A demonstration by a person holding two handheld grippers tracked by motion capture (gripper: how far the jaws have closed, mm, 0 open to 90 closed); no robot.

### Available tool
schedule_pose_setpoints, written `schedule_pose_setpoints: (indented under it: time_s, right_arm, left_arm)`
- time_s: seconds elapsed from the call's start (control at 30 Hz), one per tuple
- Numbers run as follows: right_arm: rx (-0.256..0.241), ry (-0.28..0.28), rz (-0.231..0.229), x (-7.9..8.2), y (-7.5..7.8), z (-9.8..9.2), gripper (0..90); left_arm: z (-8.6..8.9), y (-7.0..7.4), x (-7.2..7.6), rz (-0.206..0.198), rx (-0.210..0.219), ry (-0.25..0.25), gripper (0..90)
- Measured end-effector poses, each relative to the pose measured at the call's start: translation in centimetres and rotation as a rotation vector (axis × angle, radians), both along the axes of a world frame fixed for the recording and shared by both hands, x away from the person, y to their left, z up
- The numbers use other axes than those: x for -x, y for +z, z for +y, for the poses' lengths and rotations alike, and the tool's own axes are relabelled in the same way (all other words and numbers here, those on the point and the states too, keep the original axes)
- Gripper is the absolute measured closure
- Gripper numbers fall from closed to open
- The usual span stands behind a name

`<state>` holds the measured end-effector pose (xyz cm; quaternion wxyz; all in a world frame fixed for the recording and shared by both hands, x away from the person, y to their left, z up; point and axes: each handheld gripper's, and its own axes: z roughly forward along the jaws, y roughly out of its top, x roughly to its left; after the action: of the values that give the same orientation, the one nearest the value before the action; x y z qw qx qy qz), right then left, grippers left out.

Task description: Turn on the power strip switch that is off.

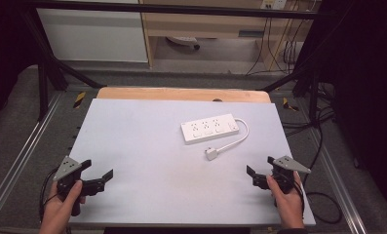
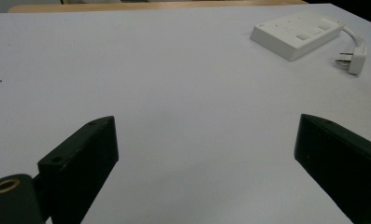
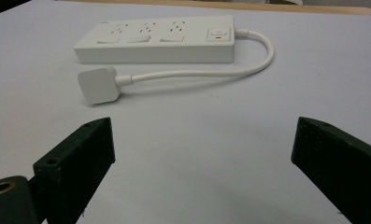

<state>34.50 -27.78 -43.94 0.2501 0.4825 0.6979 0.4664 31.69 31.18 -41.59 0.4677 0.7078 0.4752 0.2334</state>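
High view: white power strip [image 1: 210,128] lies flat on table [image 1: 147,146], right of centre, far half.
Plug [image 1: 211,154]: on table just in front of strip, cord [image 1: 240,136] looping from strip's right end.
Left gripper [image 1: 97,174]: near-left corner, jaws wide apart, empty.
Right gripper [image 1: 260,168]: near-right corner, jaws wide apart, empty, plug nearest.
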Motion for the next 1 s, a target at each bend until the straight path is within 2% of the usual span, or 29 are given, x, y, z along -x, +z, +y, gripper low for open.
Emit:
schedule_pose_setpoints:
  time_s: [0.27,0.5,0.6,1.0]
  right_arm:
    - [0.005,0.012,-0.015,-0.02,0.14,0.13,5.3]
    - [-0.002,0.009,-0.024,0.07,0.27,0.09,6.9]
    - [-0.014,0.023,-0.008,0.14,0.36,0.07,8.9]
    - [-0.006,0.01,-0.012,0.06,0.48,0.1,5.1]
  left_arm:
    - [0.05,-0.07,-0.07,-0.001,-0.001,-0.001,6.5]
    - [0.18,-0.04,0.05,-0.017,0.011,-0.006,6.5]
    - [0.26,-0.02,0.08,-0.019,0.016,-0.008,6.5]
    - [0.26,-0.12,0.07,-0.022,0.003,-0.009,6.9]
